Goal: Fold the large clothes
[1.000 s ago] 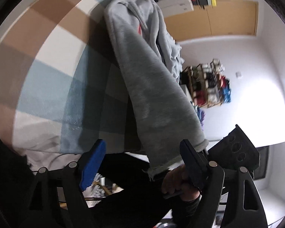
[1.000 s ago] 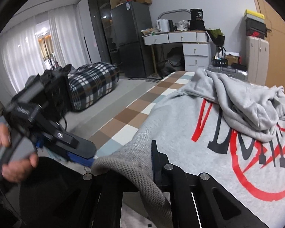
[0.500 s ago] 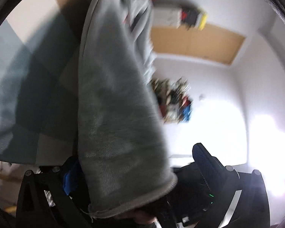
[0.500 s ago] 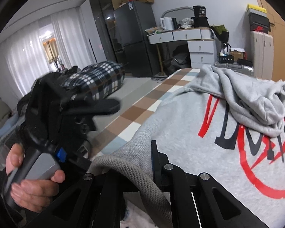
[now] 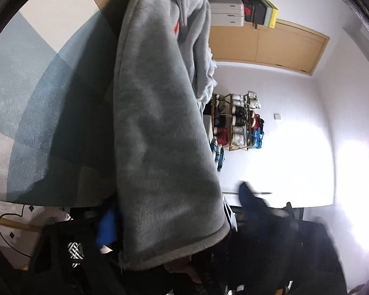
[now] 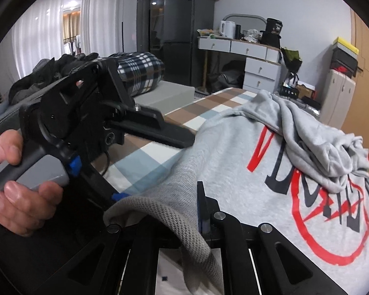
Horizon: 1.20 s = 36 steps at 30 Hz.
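Sweatshirt lengthwise along bed, hem nearest.

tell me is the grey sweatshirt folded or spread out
Mostly spread: the grey sweatshirt lies print-up on the checked bedcover, one sleeve bunched across it.

left wrist: rolled, close behind sweatshirt hem | right wrist: close, facing across bed | shared: sweatshirt
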{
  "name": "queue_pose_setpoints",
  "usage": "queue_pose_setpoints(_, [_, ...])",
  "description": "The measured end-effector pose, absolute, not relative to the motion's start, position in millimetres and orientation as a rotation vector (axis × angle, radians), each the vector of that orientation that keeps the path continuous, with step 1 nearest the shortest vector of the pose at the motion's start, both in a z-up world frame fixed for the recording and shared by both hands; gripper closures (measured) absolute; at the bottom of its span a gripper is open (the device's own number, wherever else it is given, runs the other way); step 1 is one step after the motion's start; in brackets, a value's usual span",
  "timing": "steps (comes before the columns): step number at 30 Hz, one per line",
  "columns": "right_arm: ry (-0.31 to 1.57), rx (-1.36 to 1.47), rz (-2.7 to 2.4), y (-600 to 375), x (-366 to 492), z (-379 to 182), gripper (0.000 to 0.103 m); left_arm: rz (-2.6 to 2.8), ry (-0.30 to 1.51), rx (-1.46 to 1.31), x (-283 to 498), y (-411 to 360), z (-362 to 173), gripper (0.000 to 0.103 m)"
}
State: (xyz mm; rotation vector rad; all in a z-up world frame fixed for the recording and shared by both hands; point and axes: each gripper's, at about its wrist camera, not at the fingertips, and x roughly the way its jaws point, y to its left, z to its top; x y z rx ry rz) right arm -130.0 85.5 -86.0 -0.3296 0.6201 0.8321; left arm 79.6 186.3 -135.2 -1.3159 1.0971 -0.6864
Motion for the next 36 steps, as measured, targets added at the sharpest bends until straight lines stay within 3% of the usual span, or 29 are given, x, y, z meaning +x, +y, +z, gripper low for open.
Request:
queue_pose_setpoints(3, [0.631,-0.310,0.826,83.0,-128.1,-85.1,0.093,-0.715,1.088,-1.302,76.1,184.0,-132.8,0.077])
queue_pose_setpoints(7, [0.664,-0.260,0.836,73.4,-132.1,-87.5,0.086,-0.703,1.072,-1.250,74.1,181.1,-125.4,0.094])
queue_pose_setpoints(8, [0.668,-0.245,0.839,69.2,-134.5,-87.0,0.080,-0.712,1.073,-1.247,74.4,182.0,-125.0,0.100])
queue_pose_setpoints(9, [0.680,-0.231,0.844,65.1,-136.4,-87.2,0.074,-0.706,1.069,-1.250,73.8,180.3,-125.8,0.100])
queue_pose_setpoints(11, [0.683,-0.184,0.840,54.7,-143.1,-86.3,0.037,-0.704,1.063,-1.237,73.7,175.2,-127.2,0.100])
queue_pose_setpoints(13, [0.675,-0.137,0.831,43.3,-152.1,-83.8,0.026,-0.703,1.052,-1.224,73.0,172.7,-122.6,0.100])
queue_pose_setpoints(20, [0.732,0.016,0.807,21.8,-183.7,-94.3,0.019,-0.742,1.027,-1.192,77.7,168.6,-107.2,0.100])
queue_pose_setpoints(24, [0.841,0.418,0.902,-7.3,-177.1,-109.6,0.015,-0.791,0.986,-1.176,80.4,171.9,-98.7,0.100])
queue_pose_setpoints(26, [0.873,0.653,0.923,-23.3,-164.0,-122.0,0.004,-0.808,0.977,-1.188,80.9,171.2,-98.8,0.100])
queue_pose_setpoints(30, [0.933,1.085,0.938,-40.5,-132.1,-149.6,0.002,-0.820,0.975,-1.184,81.6,170.7,-95.8,0.100])
queue_pose_setpoints(36, [0.968,1.280,0.847,-38.6,-94.8,-163.1,0.002,-0.835,0.956,-1.195,81.7,169.6,-89.6,0.100])
